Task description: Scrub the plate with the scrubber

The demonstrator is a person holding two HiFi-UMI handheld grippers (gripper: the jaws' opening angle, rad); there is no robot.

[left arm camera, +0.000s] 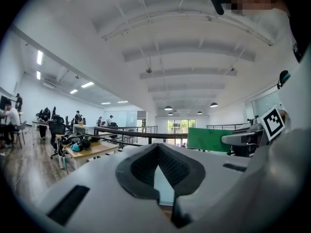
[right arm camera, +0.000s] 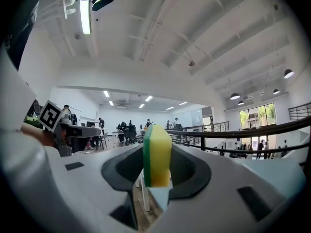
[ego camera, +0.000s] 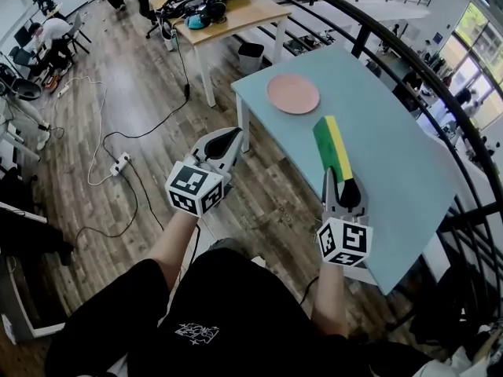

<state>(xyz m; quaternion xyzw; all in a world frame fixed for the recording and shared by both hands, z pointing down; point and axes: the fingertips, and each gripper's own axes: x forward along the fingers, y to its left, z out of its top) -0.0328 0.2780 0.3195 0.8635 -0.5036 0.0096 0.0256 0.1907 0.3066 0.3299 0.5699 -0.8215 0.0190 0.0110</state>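
A round pink plate [ego camera: 292,93] lies on the far part of the light blue table [ego camera: 393,155]. The scrubber [ego camera: 332,148], a sponge with a green face and a yellow body, stands on end in my right gripper [ego camera: 339,179], which is shut on its near end above the table's left edge, short of the plate. In the right gripper view the scrubber [right arm camera: 156,155] fills the gap between the jaws. My left gripper [ego camera: 233,135] hovers over the floor left of the table, shut, with nothing in it [left arm camera: 156,147]. The plate is not seen in either gripper view.
A wooden table [ego camera: 236,12] with bags stands behind, with a bin [ego camera: 250,54] beside it. A power strip [ego camera: 119,163] and cables lie on the wood floor to the left. A black railing [ego camera: 409,53] curves along the blue table's far and right sides.
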